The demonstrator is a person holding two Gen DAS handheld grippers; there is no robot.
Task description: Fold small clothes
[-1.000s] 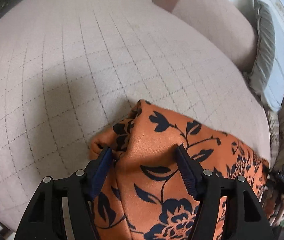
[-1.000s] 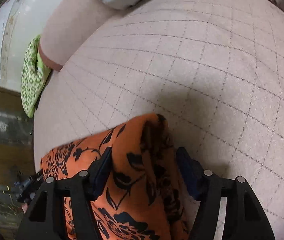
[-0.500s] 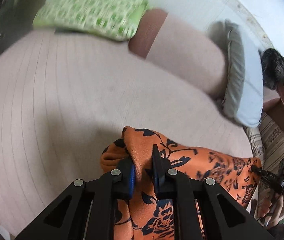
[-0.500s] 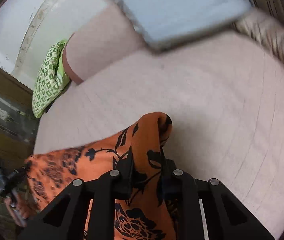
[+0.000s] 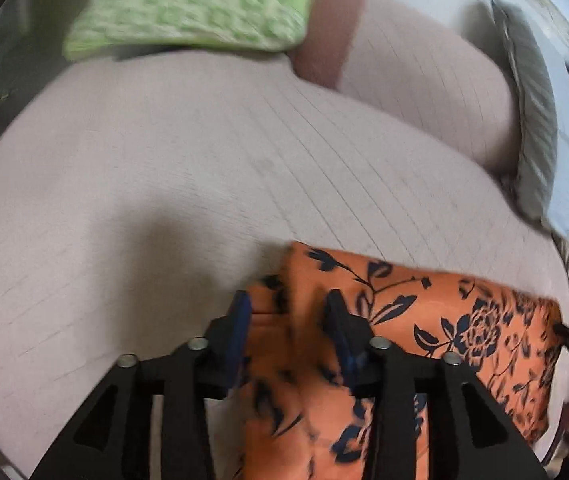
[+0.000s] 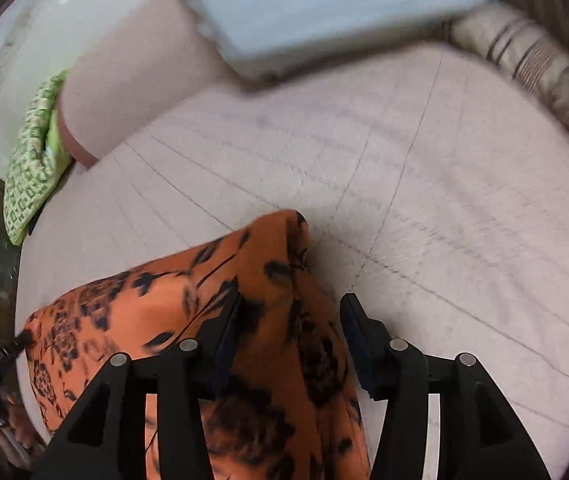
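One orange floral cloth [image 5: 424,320] spread along the near edge of the pink quilted bed [image 5: 164,184]. Left gripper [image 5: 288,312] and right gripper [image 6: 290,316] both just reopened, jaws apart, cloth between them but unpinched. Two pillows at the far edge: one green [image 5: 188,4], one pale blue [image 6: 324,4].

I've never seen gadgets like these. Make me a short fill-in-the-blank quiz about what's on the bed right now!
1. The orange cloth is printed with dark ____.
2. The patterned pillow at the far edge of the pink bedcover is ____ in colour.
3. The jaws of the left hand-held gripper stand ____, a fold of the cloth between them.

Missing words: flowers; green; apart
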